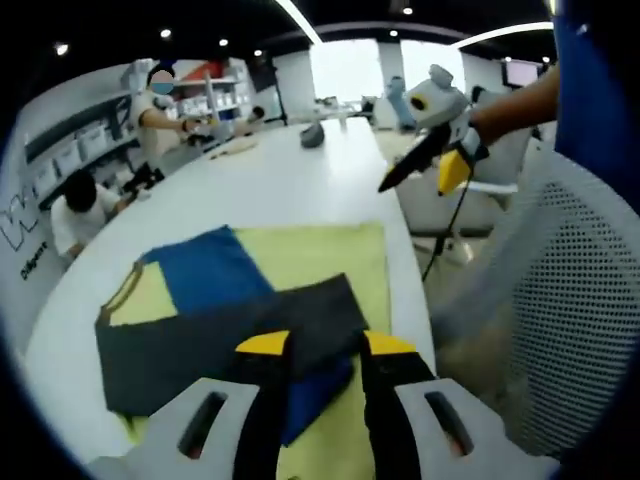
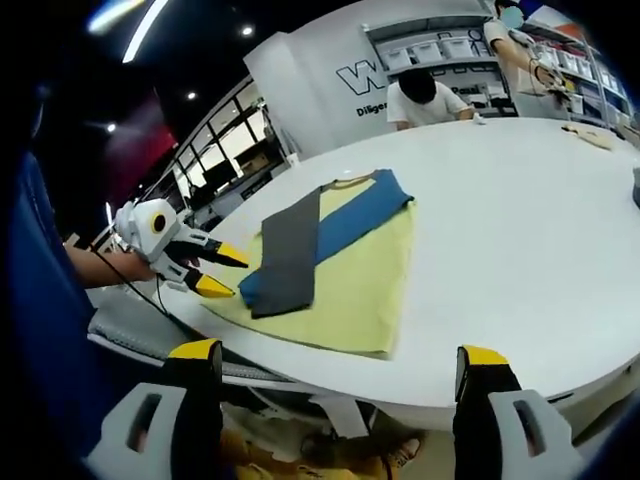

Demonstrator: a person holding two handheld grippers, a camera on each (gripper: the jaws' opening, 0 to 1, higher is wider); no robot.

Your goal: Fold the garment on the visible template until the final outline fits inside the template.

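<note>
Garment: a soft cloth garment in blue and dark grey panels with a tan-trimmed neckline lies flat on the template, with a grey panel folded across the blue one; in the left gripper view it shows as a grey band over blue.
Template: a pale yellow rectangular sheet spread on the counter near the edge closest to the person; yellow shows bare along one long side of the garment.
Counter: a large white rounded counter carrying the template.
Left gripper: a black-and-white tool with yellow tips, jaws parted and holding nothing, poised just above the garment's near edge; seen from the other view it hovers beside the template's corner.
Right gripper: the same kind of tool, jaws spread wide and empty, held off the counter edge and well apart from the cloth; in the left gripper view it is raised in the air.
Step in hand: judged as between folds, with neither tool gripping cloth.
Fit so far: the grey end seems to reach the template's near border; whether it overhangs I cannot tell.
Next move calls for: probably lowering the left jaws onto a near edge or corner, pinching one layer cleanly, and carrying it inward.
Background: seated and standing people at shelving beyond the counter.
</note>
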